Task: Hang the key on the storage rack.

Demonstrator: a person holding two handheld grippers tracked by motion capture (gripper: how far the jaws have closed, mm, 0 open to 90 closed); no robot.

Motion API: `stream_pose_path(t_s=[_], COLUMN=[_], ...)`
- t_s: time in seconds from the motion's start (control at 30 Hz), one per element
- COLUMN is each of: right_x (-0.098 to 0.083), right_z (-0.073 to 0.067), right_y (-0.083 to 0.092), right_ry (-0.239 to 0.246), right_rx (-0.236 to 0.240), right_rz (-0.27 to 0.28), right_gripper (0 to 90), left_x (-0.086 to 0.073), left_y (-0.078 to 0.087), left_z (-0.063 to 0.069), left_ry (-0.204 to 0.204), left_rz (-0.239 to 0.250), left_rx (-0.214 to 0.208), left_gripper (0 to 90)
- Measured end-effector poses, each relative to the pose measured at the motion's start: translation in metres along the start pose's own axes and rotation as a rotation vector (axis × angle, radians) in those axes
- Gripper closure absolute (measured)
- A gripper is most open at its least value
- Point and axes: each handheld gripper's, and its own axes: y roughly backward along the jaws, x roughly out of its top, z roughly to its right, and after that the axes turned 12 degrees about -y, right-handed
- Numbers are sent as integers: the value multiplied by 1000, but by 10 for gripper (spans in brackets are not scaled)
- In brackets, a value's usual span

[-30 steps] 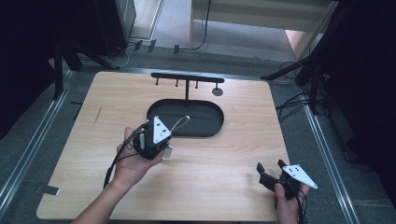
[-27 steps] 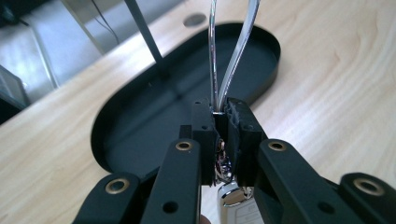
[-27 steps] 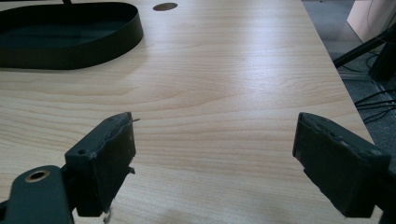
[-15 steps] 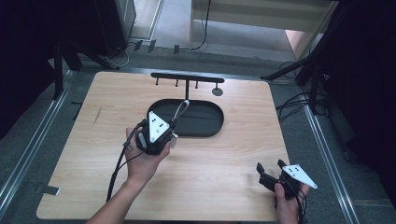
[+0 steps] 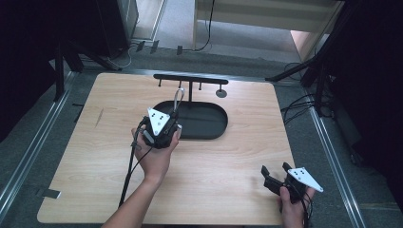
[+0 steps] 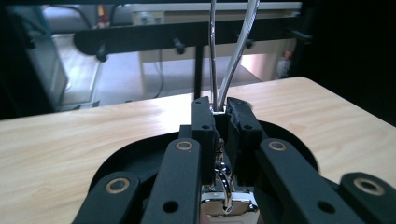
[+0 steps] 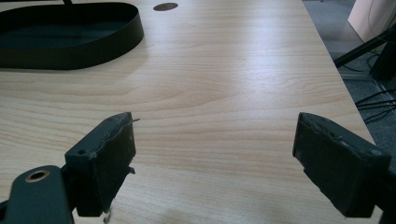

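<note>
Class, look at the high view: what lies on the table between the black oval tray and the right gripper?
Nothing: between the black oval tray and the right gripper only bare light wooden tabletop shows in the high view; the right gripper view agrees.

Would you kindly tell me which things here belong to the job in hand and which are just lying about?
In the job:
- left gripper, shut on the metal loop
- black hook rack just beyond the loop
- black oval tray beneath

Lying about, as far as I can tell:
- right gripper, open and idle near the table corner
- cables on the floor
</note>
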Motion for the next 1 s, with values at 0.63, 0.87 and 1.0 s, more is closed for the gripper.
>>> stream_pose_path(t_s=[0.63, 0.87, 1.0], right_x=[0, 0, 0], right_z=[0, 1, 1], right_y=[0, 0, 0], right_ry=[-7, -7, -8], right_rx=[3, 4, 5], right_rz=[1, 3, 3], right_gripper=[130, 130, 130], left_x=[-8, -6, -7], left_y=[-45, -58, -64], left_z=[-8, -6, -6], left_ry=[79, 89, 98], left_rz=[-12, -31, -53], left_rx=[51, 43, 41], left_gripper=[828, 829, 828])
